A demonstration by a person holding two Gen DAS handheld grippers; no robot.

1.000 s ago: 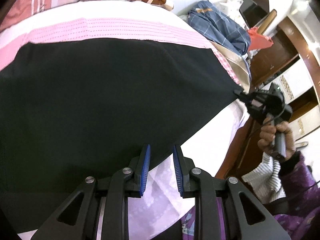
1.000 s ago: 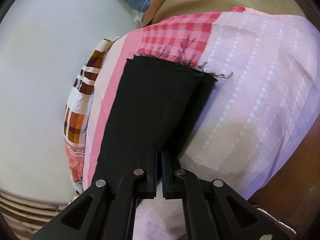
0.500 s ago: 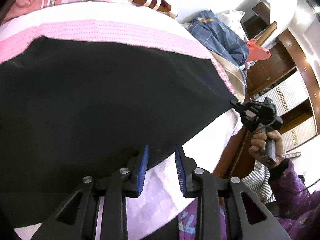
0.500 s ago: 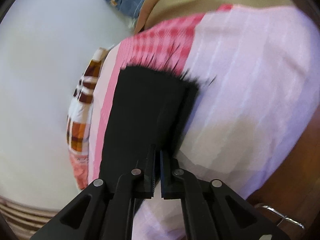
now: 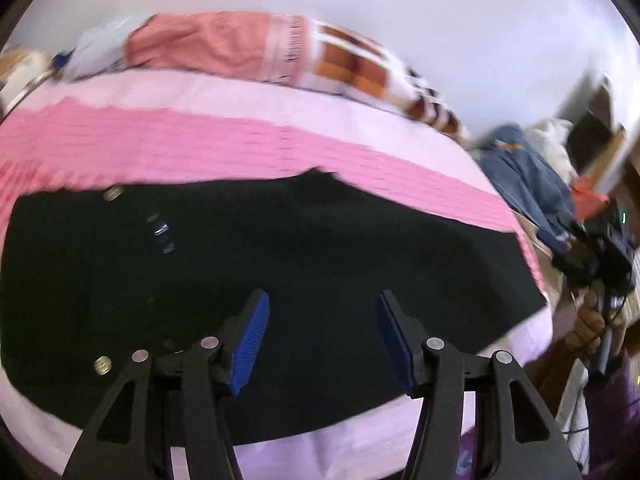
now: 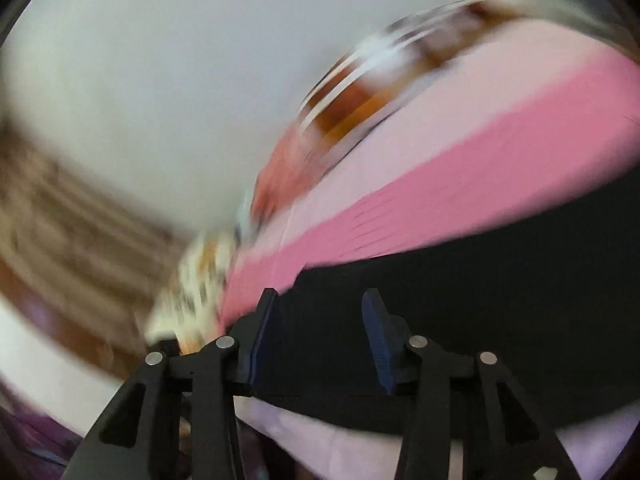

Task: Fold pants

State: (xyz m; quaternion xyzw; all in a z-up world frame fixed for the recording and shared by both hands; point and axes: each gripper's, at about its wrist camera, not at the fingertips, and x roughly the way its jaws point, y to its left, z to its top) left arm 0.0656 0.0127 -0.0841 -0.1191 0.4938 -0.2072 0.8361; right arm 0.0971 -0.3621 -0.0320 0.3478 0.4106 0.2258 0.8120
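Black pants [image 5: 320, 248] lie flat across a pink bed sheet [image 5: 200, 148], with metal buttons [image 5: 113, 193] and a zip toward the left. My left gripper [image 5: 324, 320] hovers over the middle of the pants, its jaws opening, and no cloth sits between its blue pads [image 5: 256, 340]. In the blurred right wrist view my right gripper [image 6: 320, 320] is at the pants' [image 6: 500, 280] near edge. Its jaws are opening too, and nothing is pinched between them. A person's hand [image 5: 588, 320] holds that gripper at the far right of the left wrist view.
A plaid orange and brown pillow [image 5: 360, 64] and a salmon cloth [image 5: 208, 44] lie along the bed's far side by a white wall. A blue checked garment [image 5: 524, 184] and a red item [image 5: 588, 196] are piled at the right, near wooden furniture.
Both grippers have let go of the pants' edge and their jaws have spread. The left one moved in over the pants toward the buttons. The right one swung round fast, blurring its view.
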